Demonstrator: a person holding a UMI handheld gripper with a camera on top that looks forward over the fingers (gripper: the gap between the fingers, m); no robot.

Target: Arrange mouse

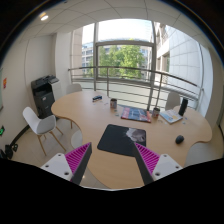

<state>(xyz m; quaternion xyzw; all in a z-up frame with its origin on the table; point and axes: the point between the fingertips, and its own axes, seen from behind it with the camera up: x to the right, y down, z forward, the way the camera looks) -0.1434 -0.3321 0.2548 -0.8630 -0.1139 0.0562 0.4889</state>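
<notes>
A dark mouse [180, 140] lies on the round wooden table [90, 115], to the right of a black mouse mat [122, 139] and apart from it. My gripper [113, 160] is open and empty, held above the near part of the table. Its magenta-padded fingers [78, 156] stand wide apart, with the mouse mat just ahead of them. The mouse is beyond the right finger, well to its right.
A colourful book [136, 115] lies mid-table, with small dark objects [97, 98] farther back and a light item [172, 116] at the right. White chairs [42, 125] stand around the table. A printer stand [44, 95] is at the left, large windows behind.
</notes>
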